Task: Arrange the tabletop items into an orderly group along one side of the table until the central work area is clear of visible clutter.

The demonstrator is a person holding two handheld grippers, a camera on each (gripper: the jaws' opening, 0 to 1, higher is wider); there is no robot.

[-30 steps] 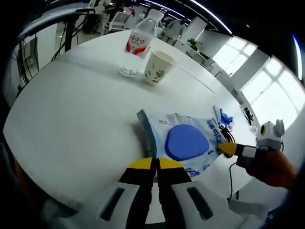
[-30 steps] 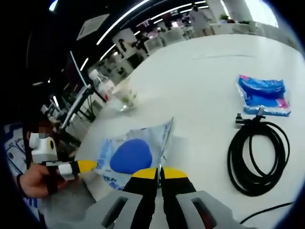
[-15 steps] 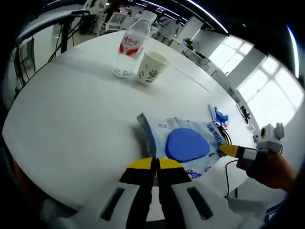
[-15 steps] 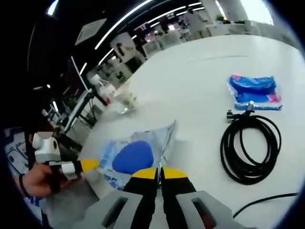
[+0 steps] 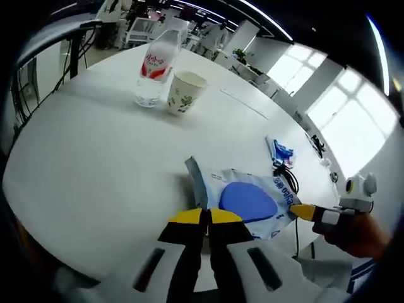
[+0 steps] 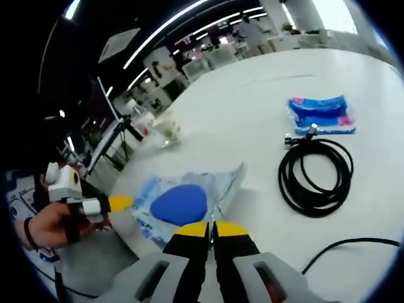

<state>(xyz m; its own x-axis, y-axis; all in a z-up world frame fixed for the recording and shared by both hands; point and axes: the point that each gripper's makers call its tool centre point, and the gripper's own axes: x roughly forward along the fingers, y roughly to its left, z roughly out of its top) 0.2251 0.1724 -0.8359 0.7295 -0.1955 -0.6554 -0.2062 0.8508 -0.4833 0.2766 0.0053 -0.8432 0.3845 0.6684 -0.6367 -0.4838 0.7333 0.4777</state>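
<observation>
Clear plastic pouch (image 5: 245,200) with a blue oval inside lies flat on the white table (image 5: 95,158), pinched at opposite edges: the left gripper (image 5: 206,218) and the right gripper (image 6: 211,227) each have their yellow-tipped jaws closed on its rim.
</observation>
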